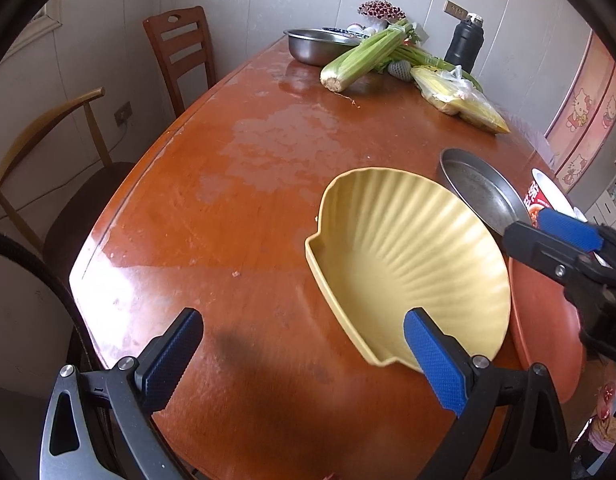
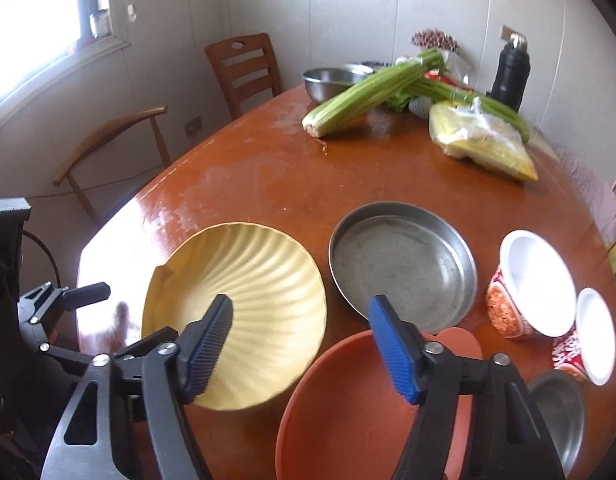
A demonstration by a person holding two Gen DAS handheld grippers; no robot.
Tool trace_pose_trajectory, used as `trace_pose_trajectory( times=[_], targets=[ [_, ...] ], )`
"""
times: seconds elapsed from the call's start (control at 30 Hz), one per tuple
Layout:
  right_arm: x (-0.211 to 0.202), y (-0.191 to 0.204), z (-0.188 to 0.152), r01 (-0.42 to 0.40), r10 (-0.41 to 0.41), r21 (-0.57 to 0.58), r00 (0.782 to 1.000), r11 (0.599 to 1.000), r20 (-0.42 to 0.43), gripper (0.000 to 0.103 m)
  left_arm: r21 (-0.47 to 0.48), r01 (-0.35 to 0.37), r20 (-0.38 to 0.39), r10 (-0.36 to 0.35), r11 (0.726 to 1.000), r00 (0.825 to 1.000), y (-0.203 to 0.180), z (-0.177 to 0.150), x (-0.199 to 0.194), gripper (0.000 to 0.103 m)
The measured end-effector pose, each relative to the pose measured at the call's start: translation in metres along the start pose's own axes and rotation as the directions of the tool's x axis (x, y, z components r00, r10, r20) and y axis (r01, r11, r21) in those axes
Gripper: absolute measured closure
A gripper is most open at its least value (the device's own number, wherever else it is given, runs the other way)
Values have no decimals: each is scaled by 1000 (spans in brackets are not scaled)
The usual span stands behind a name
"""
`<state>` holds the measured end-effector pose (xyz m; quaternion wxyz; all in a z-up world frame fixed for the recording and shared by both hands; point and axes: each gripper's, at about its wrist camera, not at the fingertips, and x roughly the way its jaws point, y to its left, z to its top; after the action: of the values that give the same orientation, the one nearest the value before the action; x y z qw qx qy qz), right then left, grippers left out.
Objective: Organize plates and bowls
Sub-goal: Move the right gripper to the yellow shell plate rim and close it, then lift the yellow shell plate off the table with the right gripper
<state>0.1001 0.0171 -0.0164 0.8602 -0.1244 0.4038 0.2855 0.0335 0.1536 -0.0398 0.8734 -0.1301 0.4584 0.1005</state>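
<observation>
Right now your left gripper [image 1: 303, 354] stands wide apart over the brown wooden table [image 1: 235, 184], with nothing between its jaws; one blue pad sits just in front of the near edge of the yellow shell-shaped plate [image 1: 408, 256], though whether it touches the plate you cannot tell from either view. Your right gripper [image 2: 299, 346] is spread about halfway, and nothing is pinched in it: its left finger hangs over the yellow shell-shaped plate and its right finger over the far rim of the terracotta plate [image 2: 348, 412], with the gap between those two dishes showing between the pads. The yellow plate looks tilted, its right side raised and overlapping the terracotta plate's edge in the left wrist view. Just behind both lies the flat steel pan [image 2: 404, 264], empty and resting on the table. To its right stand two red-and-white paper cups [image 2: 532, 284], leaning, their white insides facing you, and a small steel bowl [image 2: 560, 412] shows at the lower right behind your right finger. At the far end of the table sit a large steel basin [image 2: 328, 80], a bunch of celery [image 2: 368, 96], a clear bag of yellow noodles [image 2: 480, 144] and a black flask [image 2: 510, 76]. Two wooden chairs [image 2: 243, 68] stand along the table's left side by the wall.
</observation>
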Motion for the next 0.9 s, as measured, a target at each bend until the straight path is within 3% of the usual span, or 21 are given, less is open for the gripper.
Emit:
trace_pose_trajectory(
  times=[0.47,0.9],
  targets=[
    [25,-3,9,-19,18,-19,996,1000,-89,66,5,0,-9,0,1000,1000,-3,16,12,3],
    [48,1,2,5,-12,-49,989,999,-147,69,34,-7,-57,9,999,998,-10,19,22,3]
  ],
)
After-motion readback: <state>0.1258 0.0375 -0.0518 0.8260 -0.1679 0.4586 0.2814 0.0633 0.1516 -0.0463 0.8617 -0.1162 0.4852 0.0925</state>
